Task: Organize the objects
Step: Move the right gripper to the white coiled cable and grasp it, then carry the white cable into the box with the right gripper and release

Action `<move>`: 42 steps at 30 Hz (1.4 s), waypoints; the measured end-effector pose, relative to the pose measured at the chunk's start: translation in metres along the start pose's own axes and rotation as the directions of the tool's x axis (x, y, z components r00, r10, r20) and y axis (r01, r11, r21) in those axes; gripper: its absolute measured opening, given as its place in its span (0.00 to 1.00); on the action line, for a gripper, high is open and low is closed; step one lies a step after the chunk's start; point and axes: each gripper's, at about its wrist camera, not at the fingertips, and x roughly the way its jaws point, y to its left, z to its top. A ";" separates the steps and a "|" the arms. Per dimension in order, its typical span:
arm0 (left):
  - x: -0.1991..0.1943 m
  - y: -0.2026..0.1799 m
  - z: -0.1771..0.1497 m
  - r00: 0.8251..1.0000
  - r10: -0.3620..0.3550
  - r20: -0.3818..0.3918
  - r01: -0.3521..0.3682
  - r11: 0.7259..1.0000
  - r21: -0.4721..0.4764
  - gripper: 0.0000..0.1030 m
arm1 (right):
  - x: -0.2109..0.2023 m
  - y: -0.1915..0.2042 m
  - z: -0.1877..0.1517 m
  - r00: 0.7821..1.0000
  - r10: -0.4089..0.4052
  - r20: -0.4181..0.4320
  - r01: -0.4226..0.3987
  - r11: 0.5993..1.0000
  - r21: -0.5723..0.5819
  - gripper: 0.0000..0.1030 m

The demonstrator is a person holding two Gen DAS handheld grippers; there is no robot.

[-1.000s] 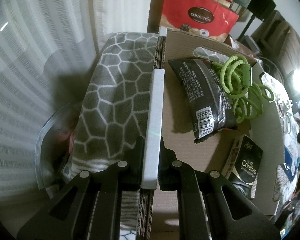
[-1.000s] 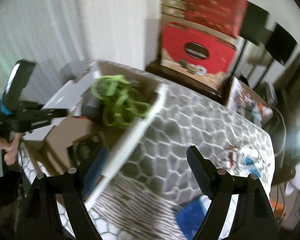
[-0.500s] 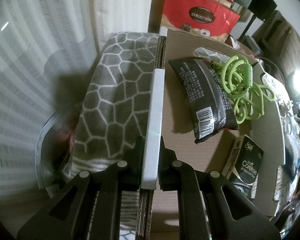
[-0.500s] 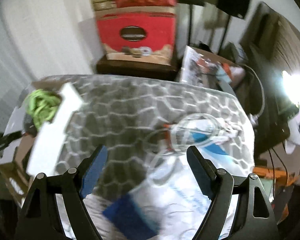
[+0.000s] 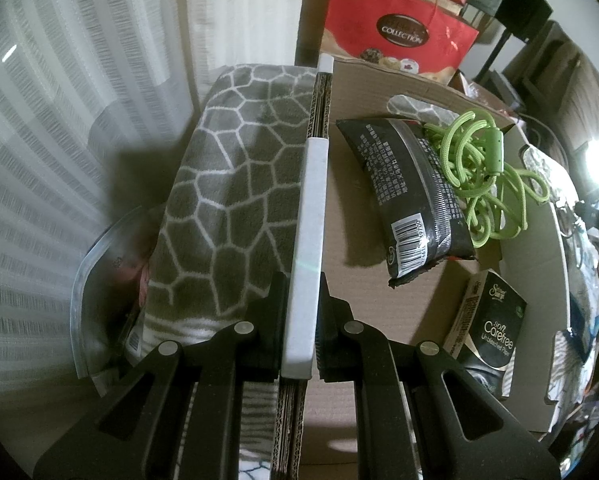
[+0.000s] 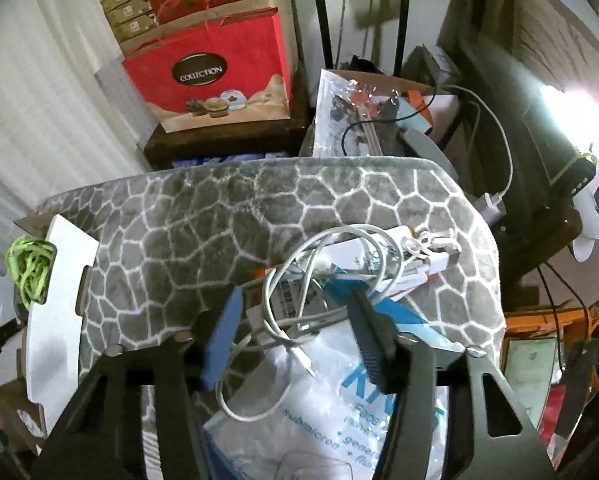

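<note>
My left gripper (image 5: pixel 301 316) is shut on the white-edged wall of the cardboard box (image 5: pixel 311 200). In the box lie a black snack packet (image 5: pixel 411 184), a green cord (image 5: pixel 483 168) and a black Carefree paper pack (image 5: pixel 491 332). My right gripper (image 6: pixel 295 328) is open, its fingers on either side of a coiled white cable (image 6: pixel 299 280) that lies on a white-and-blue pack (image 6: pixel 331 392). The box's white flap (image 6: pixel 55 300) and the green cord (image 6: pixel 29 264) show at that view's left.
A grey hexagon-patterned blanket (image 6: pixel 259 208) covers the surface under everything. A red Collection gift bag (image 6: pixel 215 68) stands behind. Cluttered wires and packets (image 6: pixel 379 120) lie at the back right. A curtain (image 5: pixel 59 120) hangs at the left.
My right gripper has swung right, away from the box, and come down over the white cable and the white-and-blue pack. My left gripper has held still on the box wall.
</note>
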 end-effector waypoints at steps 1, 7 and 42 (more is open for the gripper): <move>0.000 -0.001 0.000 1.000 0.001 0.000 -0.001 1.000 0.000 0.11 | 0.002 0.002 0.001 1.000 0.001 -0.003 -0.001 1.000 0.000 0.50; 0.000 0.000 0.000 1.000 0.001 0.001 -0.001 1.000 0.000 0.11 | 0.020 0.006 0.004 1.000 -0.009 -0.030 0.009 1.000 0.004 0.46; 0.001 -0.003 0.001 1.000 0.003 -0.003 -0.003 1.000 -0.003 0.11 | -0.065 0.048 0.004 0.989 0.091 0.117 -0.080 0.993 -0.090 0.05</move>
